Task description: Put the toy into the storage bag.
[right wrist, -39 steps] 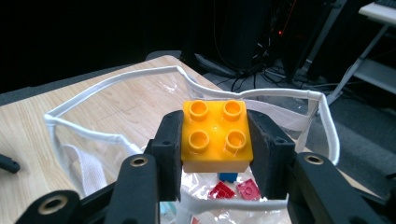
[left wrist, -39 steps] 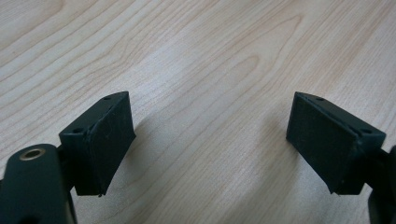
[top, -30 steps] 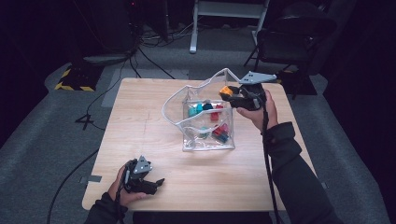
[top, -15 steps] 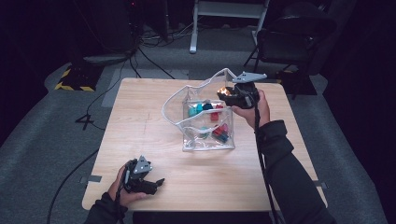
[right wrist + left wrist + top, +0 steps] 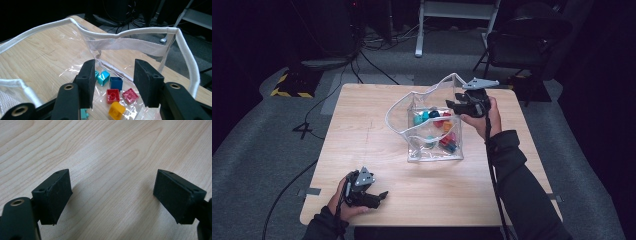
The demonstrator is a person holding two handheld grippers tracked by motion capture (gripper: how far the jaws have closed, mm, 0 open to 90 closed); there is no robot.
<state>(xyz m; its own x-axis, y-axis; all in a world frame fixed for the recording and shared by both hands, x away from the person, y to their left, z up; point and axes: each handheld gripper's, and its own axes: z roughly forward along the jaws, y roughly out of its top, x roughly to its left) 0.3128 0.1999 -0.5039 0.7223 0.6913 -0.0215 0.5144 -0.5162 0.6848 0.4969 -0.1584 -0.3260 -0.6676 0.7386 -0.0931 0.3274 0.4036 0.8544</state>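
Note:
A clear plastic bag with white trim (image 5: 398,109) stands open on the wooden table (image 5: 362,130) and holds several coloured bricks. My right gripper (image 5: 453,106) hovers over the bag's right rim (image 5: 140,31). Its jaws have just been opening and nothing is between them (image 5: 113,82). Below it in the bag lie an orange brick (image 5: 116,109), a red brick (image 5: 112,95), a blue brick (image 5: 116,83) and a teal brick (image 5: 103,77). My left gripper (image 5: 379,196) rests near the table's front left edge, its jaws (image 5: 112,195) wide apart over bare wood.
A dark chair (image 5: 522,45) stands beyond the table's far right corner. Cables (image 5: 362,60) run over the grey floor behind the table. A cable trails from each gripper off the table's front.
A second ago the right gripper carried an orange brick above the bag. Now its jaws stand wider and the orange brick lies in the bag. The left gripper has not moved.

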